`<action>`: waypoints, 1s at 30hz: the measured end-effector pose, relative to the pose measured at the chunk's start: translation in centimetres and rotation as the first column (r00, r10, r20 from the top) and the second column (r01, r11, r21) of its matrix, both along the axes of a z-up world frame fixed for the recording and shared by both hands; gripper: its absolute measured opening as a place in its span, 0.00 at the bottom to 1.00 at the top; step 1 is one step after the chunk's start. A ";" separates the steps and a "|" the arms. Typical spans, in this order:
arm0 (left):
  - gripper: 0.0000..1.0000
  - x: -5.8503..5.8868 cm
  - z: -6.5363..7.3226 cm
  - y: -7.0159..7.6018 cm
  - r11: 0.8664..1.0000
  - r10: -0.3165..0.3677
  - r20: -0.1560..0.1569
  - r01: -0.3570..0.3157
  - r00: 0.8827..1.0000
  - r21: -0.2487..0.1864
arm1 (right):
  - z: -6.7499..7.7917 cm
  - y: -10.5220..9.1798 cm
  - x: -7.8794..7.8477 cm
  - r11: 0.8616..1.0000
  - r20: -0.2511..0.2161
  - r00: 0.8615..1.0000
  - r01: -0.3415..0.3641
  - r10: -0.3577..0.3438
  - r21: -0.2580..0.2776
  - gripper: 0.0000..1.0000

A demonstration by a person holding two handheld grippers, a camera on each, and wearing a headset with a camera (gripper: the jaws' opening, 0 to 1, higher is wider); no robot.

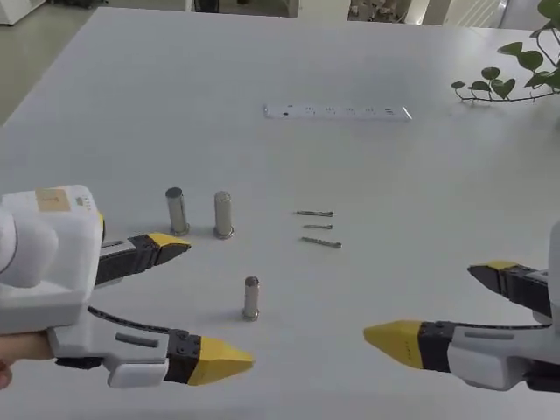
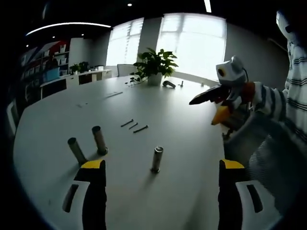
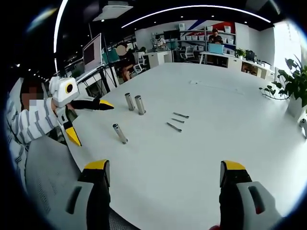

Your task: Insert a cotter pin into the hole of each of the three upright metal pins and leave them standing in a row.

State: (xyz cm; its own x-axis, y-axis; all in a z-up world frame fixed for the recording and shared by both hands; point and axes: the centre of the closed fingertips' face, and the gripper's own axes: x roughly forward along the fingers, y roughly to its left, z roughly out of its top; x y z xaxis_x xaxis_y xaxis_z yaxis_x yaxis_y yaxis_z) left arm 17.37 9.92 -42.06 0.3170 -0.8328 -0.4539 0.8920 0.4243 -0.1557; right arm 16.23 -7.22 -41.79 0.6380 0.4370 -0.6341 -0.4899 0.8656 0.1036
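2 metal pins (image 1: pixel 223 214) are stood close together on the white table (image 1: pixel 131 96), and a 3rd pin (image 1: pixel 251 298) is set upright nearer the person, well apart from them, so no row of 3 is formed. All are rested on end, probably so that the cross-holes near their tops can be reached from the side (the holes themselves are too small to be made out). The 3 cotter pins (image 1: pixel 318 227) are laid flat and parallel just to the right, none yet inserted; the task is judged to be at its start. The left gripper (image 1: pixel 219 302) is held low and pointed rightward, jaws spread wide around nothing, the 3rd pin just beyond its tips. The right gripper (image 1: pixel 417 301) is pointed leftward, likewise spread and empty.
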 end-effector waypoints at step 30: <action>0.99 -1.5 0.1 3.9 0.984 0.174 -0.047 -0.176 0.984 -0.026 | 1.0 0.6 1.7 0.995 0.013 0.996 -0.085 0.086 -0.051 0.93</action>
State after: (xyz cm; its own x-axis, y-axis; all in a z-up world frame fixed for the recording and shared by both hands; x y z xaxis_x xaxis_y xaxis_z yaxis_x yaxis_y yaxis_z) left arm 15.85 13.86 -41.97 0.4392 -0.7798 -0.4461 0.7963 0.5678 -0.2085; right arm 17.93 -6.59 -40.79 0.6092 0.4582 -0.6472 -0.5635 0.8244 0.0532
